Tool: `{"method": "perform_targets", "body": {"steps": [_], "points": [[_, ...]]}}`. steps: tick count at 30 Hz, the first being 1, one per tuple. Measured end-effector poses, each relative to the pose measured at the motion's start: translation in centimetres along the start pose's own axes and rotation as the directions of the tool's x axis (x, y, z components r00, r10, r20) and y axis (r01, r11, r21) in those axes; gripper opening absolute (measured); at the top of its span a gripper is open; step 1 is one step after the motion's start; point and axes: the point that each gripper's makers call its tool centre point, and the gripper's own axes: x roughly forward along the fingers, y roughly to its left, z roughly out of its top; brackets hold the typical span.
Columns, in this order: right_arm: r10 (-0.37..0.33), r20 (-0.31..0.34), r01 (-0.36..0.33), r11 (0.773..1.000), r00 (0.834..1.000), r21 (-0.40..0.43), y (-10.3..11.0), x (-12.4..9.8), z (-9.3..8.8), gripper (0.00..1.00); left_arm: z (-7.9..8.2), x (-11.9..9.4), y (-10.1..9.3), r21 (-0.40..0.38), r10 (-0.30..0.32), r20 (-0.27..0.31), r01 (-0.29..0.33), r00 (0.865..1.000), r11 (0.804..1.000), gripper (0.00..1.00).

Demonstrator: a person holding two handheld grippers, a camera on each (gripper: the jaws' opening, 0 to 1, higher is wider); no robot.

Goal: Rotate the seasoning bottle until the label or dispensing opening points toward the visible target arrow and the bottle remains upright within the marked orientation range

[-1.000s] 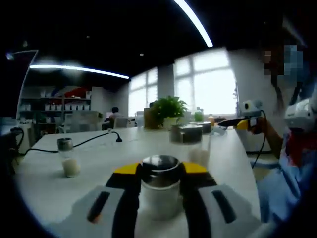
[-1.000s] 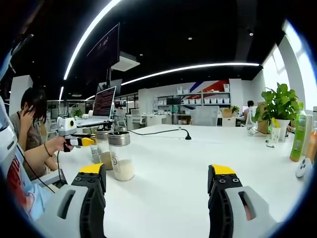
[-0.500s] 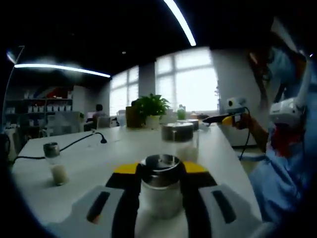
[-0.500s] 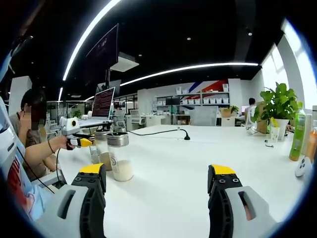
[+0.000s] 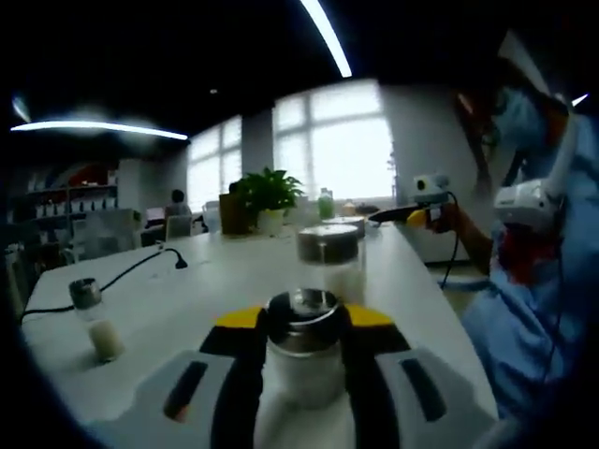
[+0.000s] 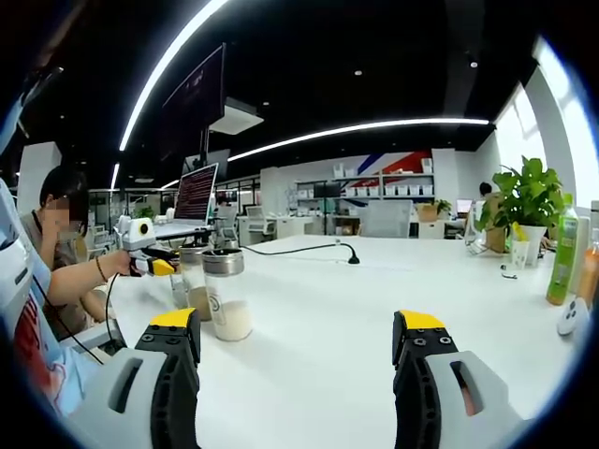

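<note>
In the left gripper view, the left gripper [image 5: 301, 360] was closed around a seasoning bottle [image 5: 301, 355], its two jaws pressing the bottle's sides. The bottle stood upright on the white table [image 5: 206, 290], with a metal cap on top and pale powder inside. Just behind it stood a second bottle [image 5: 329, 260], and a small shaker [image 5: 94, 320] stood well apart to the left. A potted plant [image 5: 267, 196] was at the far end of the table.

In the right gripper view, the right gripper [image 6: 299, 369] was wide apart, holding nothing, above the table [image 6: 374, 281]. A bottle with a metal lid [image 6: 226, 295] stood near its left jaw. A person's hand [image 6: 120, 264] held another gripper beyond it.
</note>
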Motion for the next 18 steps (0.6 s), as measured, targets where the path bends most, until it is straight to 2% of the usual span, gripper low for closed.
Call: {"method": "perform_targets", "body": {"steps": [8, 18], "points": [[0.003, 0.002, -0.003, 1.000, 1.000, 0.020, -0.16, 0.10, -0.04, 0.87, -0.11, 0.03, 0.02, -0.005, -0.026, -0.002, 0.026, 1.000, 1.000, 0.33], [0.006, -0.003, -0.005, 1.000, 1.000, 0.023, 0.09, 0.22, -0.18, 0.87, -0.17, 0.02, -0.05, -0.029, -0.026, 0.004, 0.027, 1.000, 0.999, 0.34]]}}
